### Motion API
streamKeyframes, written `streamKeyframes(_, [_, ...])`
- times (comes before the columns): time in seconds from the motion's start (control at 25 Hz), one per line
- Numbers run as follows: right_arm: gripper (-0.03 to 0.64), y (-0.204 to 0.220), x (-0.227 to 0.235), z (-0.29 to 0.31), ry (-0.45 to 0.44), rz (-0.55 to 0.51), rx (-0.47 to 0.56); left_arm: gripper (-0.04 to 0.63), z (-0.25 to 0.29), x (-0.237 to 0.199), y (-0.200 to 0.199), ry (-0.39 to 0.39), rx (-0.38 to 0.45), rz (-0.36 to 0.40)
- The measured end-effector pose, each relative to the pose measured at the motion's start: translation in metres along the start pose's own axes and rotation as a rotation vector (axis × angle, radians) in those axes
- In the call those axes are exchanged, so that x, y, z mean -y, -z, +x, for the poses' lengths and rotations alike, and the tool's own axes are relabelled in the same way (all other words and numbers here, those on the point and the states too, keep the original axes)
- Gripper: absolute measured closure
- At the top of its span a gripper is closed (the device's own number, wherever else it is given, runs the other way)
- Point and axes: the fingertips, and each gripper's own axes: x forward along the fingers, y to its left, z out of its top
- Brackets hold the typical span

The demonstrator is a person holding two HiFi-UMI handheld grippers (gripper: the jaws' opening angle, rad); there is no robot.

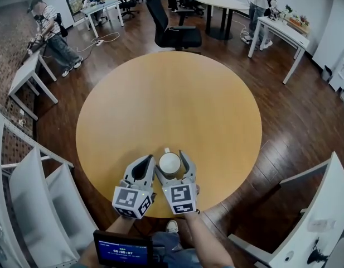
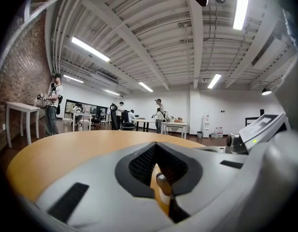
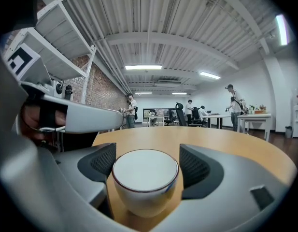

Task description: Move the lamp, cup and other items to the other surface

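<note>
A white cup with a thin dark rim stands on the round wooden table, near its front edge, its handle pointing away from me. My right gripper is closed around the cup. In the right gripper view the cup fills the gap and both pads sit against its rim. My left gripper lies just left of the cup, low over the table, shut with nothing in it. In the left gripper view its jaws meet with only a sliver of table showing between them. No lamp is in view.
White shelving stands at my left and another white unit at my right. A black office chair sits beyond the table's far edge. People and white desks are farther off. A small screen is near my body.
</note>
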Motion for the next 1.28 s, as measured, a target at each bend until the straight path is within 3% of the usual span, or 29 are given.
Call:
streamKeyframes(0.16, [0.201, -0.020, 0.001, -0.018, 0.016, -0.033, 0.032, 0.586, -0.005, 0.008, -0.014, 0.008, 0.021, 0.001])
streamKeyframes(0.24, [0.235, -0.032, 0.005, -0.032, 0.027, -0.038, 0.054, 0.586, -0.007, 0.019, -0.020, 0.022, 0.023, -0.005])
streamKeyframes(0.4, [0.257, -0.054, 0.029, -0.072, 0.094, -0.047, 0.058, 0.586, -0.003, 0.064, -0.037, 0.100, 0.028, -0.009])
streamKeyframes(0.44, [0.281, -0.058, 0.037, -0.084, 0.120, -0.052, 0.061, 0.586, 0.000, 0.078, -0.041, 0.127, 0.033, -0.011])
streamKeyframes(0.52, [0.411, -0.062, 0.055, -0.110, 0.185, -0.066, 0.070, 0.586, 0.005, 0.107, -0.047, 0.185, 0.042, -0.012])
streamKeyframes(0.76, [0.573, -0.063, 0.110, -0.191, 0.382, -0.066, 0.044, 0.586, 0.022, 0.205, -0.054, 0.408, 0.046, -0.022])
streamKeyframes(1.04, [0.615, -0.063, 0.161, -0.299, 0.606, -0.036, 0.065, 0.586, 0.027, 0.328, -0.055, 0.664, 0.043, -0.026])
streamKeyframes(1.28, [0.615, -0.055, 0.185, -0.385, 0.699, -0.025, 0.058, 0.586, 0.012, 0.422, -0.047, 0.784, 0.009, -0.019])
